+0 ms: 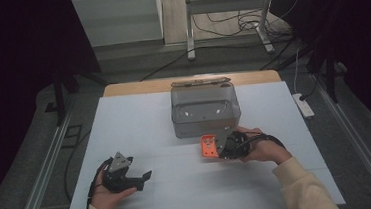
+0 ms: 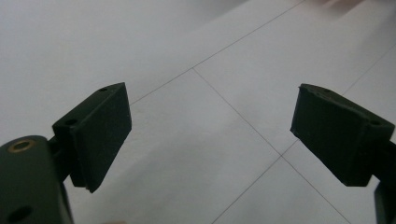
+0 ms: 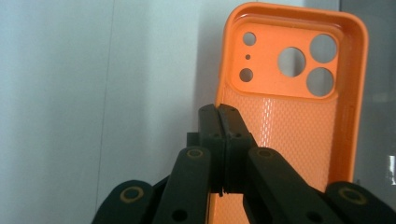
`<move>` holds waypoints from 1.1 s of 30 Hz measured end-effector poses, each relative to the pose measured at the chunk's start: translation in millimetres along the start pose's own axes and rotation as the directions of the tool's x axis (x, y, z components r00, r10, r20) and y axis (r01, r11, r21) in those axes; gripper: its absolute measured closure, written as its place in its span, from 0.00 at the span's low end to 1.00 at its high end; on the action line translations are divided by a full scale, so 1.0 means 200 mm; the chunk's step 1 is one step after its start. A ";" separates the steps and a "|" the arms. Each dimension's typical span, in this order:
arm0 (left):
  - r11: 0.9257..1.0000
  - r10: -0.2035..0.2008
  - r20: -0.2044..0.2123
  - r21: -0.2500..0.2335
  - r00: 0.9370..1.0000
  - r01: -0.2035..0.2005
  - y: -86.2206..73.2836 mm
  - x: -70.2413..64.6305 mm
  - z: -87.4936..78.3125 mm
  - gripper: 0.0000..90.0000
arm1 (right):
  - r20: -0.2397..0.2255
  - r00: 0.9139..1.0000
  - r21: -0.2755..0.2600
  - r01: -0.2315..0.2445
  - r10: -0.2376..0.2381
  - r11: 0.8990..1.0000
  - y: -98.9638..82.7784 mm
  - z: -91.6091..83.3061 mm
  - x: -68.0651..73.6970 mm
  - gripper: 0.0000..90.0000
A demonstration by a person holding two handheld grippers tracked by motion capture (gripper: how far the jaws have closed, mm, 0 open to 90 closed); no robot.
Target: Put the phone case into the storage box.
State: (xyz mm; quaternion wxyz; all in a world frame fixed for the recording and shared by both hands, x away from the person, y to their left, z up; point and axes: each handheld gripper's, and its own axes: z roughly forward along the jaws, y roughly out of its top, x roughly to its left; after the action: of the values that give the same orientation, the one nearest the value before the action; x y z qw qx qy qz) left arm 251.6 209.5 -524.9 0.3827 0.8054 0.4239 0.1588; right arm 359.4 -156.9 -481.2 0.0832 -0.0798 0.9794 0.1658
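From the high view, the white table [image 1: 140, 123] stretches out with a clear grey plastic box [image 1: 205, 110] standing toward its far side, and just in front of that box, near its front right corner, the right gripper [image 1: 216, 149] holds an orange phone case [image 1: 207, 146] up off the surface, the person's right hand [image 1: 259, 146] wrapped round the gripper's body. Over on the near left, the left gripper [image 1: 141, 179] sits low over bare table in the left hand [image 1: 105, 196], well apart from the case and the box, its grey three-cornered plate facing up. Down to the left gripper view: the two black pads [image 2: 100, 133] stand far apart, wide open, with nothing between them but white tabletop and its thin seam lines. Now the right gripper view, and here is the grip: the right gripper [image 3: 219, 121] has its two jaws pressed tight together, pinching the left side wall of the phone case [image 3: 289, 116] between them. The case stands upright in this view, its hollow inner side facing the camera, the camera cut-outs at the top and the dotted lining below. Behind the case lies the pale table, with the grey box wall showing at the far right edge.
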 end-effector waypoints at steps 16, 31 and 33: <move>1.000 -0.007 0.002 -0.003 1.000 0.007 0.00 0.00 0.00 0.14 | 0.072 0.997 -0.045 0.013 -0.010 0.999 0.04 -0.09 0.03 0.99; 0.999 -0.043 0.019 -0.023 0.999 0.043 0.03 -0.01 -0.01 0.14 | 0.145 0.989 -0.066 0.034 -0.024 0.997 0.07 -0.15 0.07 0.99; 0.998 -0.047 0.027 -0.030 0.999 0.048 0.04 -0.02 -0.02 0.14 | 0.156 0.988 -0.065 0.035 -0.025 0.997 0.08 -0.15 0.08 0.99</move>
State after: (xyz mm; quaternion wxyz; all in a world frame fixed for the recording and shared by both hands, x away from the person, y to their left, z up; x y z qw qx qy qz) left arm 252.6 205.3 -515.6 0.4043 0.7912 0.4352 0.1455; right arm 337.7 -154.7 -450.7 0.1587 -0.0842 0.9625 0.2032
